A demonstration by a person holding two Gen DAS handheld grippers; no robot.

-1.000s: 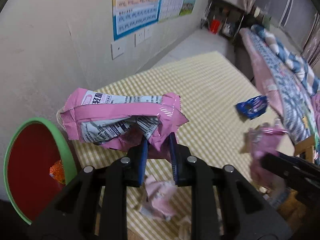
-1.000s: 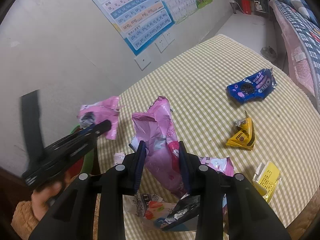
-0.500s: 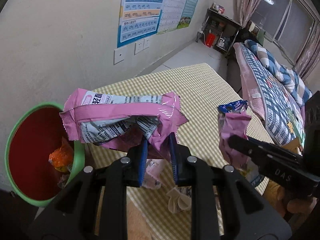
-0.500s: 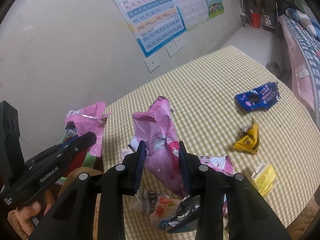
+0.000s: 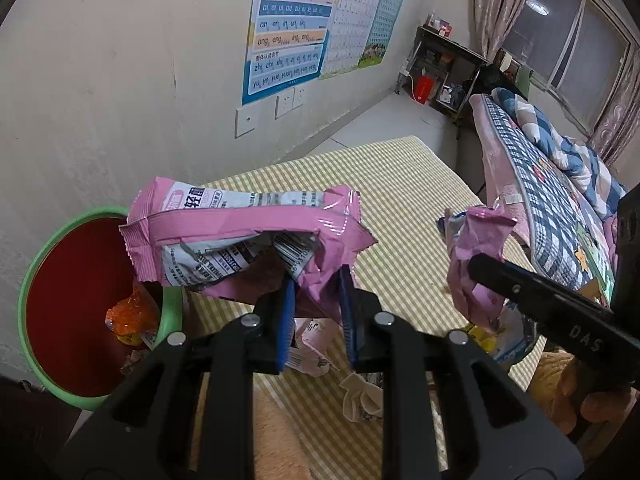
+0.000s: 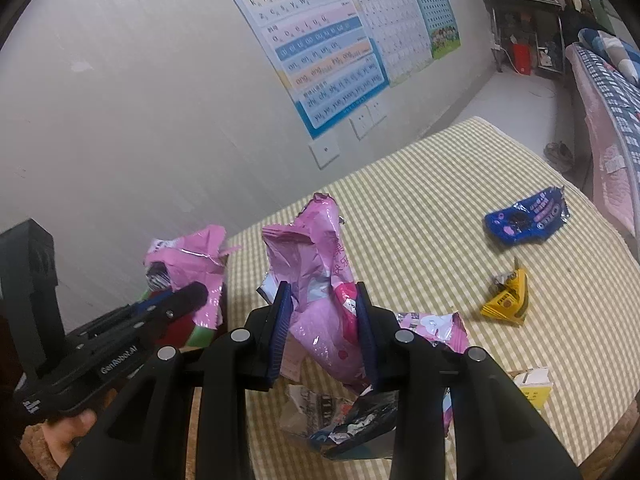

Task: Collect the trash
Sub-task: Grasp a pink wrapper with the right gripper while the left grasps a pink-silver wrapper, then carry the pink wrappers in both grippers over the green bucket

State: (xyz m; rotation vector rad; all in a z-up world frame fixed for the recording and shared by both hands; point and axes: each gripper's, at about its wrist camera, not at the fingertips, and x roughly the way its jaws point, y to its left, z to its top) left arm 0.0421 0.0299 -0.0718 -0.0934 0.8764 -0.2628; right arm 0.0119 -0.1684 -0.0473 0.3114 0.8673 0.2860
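Both tools have lifted since a second ago, and more of the green bin (image 5: 96,304) now shows at the left of the left wrist view, with the worktop (image 5: 400,208) lying lower in the frame. The left tool (image 5: 316,292) is clamped on a pink wrapper (image 5: 240,240), pinching its torn lower corner between the blue pads (image 5: 286,312). That wrapper is crumpled and split open, showing a white panel of printed text and a barcode, and it hangs in the air beside the bin's rim, above the worktop's left edge. Inside the bin, whose inner wall is red, sits an orange wrapper (image 5: 130,318). The right tool (image 6: 322,320) grips a second pink bag (image 6: 320,280), creased and standing upright between its pads, held above the worktop with a silver inner lining showing at the tear. Below it on the checked cloth lie more scraps, among them a flat pink packet (image 6: 432,332). Farther right rest a blue wrapper (image 6: 528,222), a yellow wrapper (image 6: 508,300) and a yellow-and-white carton (image 6: 534,388) near the edge, all well apart from the bin.
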